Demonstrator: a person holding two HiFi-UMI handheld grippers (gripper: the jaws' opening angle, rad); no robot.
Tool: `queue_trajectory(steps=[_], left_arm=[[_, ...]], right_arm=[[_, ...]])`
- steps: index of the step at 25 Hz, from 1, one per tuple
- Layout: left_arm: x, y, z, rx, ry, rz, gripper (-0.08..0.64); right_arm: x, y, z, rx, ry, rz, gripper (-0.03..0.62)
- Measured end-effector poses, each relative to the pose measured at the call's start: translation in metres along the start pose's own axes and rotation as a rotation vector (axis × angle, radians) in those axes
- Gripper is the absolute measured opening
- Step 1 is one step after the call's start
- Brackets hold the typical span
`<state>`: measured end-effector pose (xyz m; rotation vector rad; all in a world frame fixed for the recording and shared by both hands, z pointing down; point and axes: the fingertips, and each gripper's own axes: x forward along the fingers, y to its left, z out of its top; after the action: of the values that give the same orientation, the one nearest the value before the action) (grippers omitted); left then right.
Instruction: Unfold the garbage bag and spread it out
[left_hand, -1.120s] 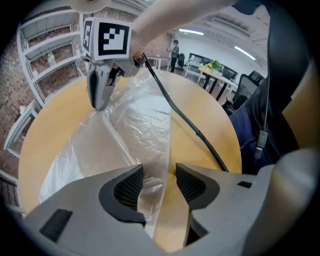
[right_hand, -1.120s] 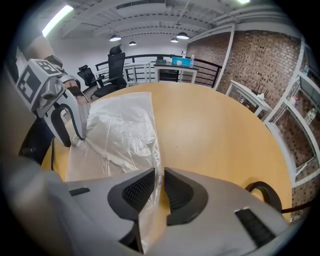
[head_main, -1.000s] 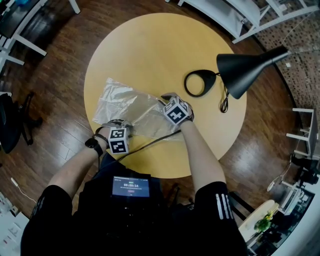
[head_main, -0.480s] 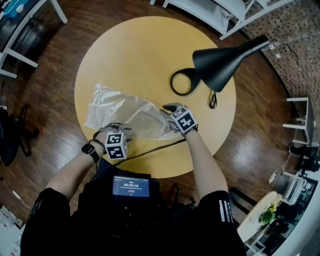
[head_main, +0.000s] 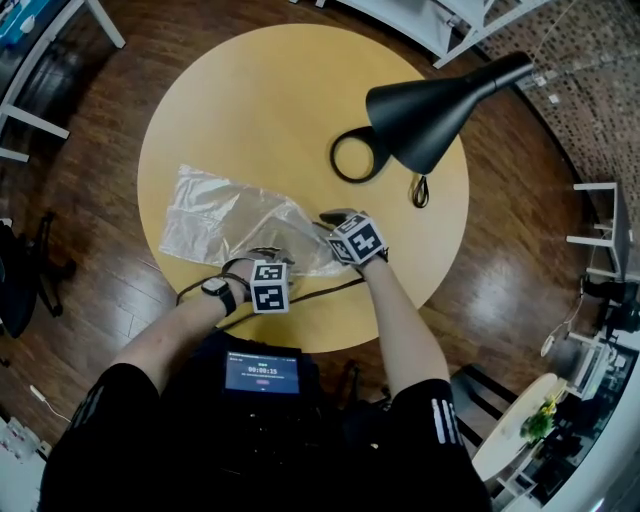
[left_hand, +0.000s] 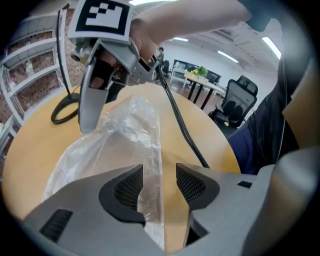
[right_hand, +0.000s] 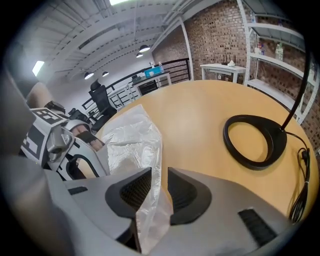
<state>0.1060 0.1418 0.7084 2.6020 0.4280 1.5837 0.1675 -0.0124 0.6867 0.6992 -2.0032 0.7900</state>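
Garbage bag (head_main: 225, 210) | edge between jaws of both | left tongs (left_hand: 159, 169): apart, not clamping | right tongs (right_hand: 159, 174): just opening, not clamping

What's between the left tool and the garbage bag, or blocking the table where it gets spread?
Nothing visible. An edge of the garbage bag lies between the open jaws of the left tool. The table beyond it is bare; the lamp base sits apart, to the right. A black cable runs beside the bag's near edge.
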Motion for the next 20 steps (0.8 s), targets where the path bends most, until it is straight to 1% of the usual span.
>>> queue_trajectory(steps=[3,7,9,11,13,17,20], left_arm=[[0.005,-0.003,-0.007,-0.011,0.029,-0.018,0.213],[0.004,-0.004,-0.007,-0.026,0.026,-0.026,0.214],[0.004,-0.005,-0.008,-0.025,0.032,-0.028,0.214],[0.004,-0.006,-0.009,-0.022,0.038,-0.03,0.215],[0.003,-0.009,-0.012,-0.013,0.046,-0.033,0.214],[0.0,-0.016,-0.021,-0.003,0.053,-0.041,0.214],[-0.003,-0.018,-0.029,0.004,0.059,-0.034,0.214]], right_arm=[[-0.001,0.004,0.003,-0.012,0.004,0.024,0.129],[0.006,0.006,-0.009,-0.008,0.054,0.053,0.119],[0.008,0.01,-0.012,-0.016,0.069,0.07,0.049],[0.006,0.013,-0.009,-0.034,0.061,0.077,0.011],[0.001,0.01,0.0,-0.057,0.037,0.06,0.008],[-0.009,-0.006,0.018,-0.072,0.006,-0.006,0.006],[-0.009,-0.017,0.028,-0.133,0.026,-0.057,0.006]])
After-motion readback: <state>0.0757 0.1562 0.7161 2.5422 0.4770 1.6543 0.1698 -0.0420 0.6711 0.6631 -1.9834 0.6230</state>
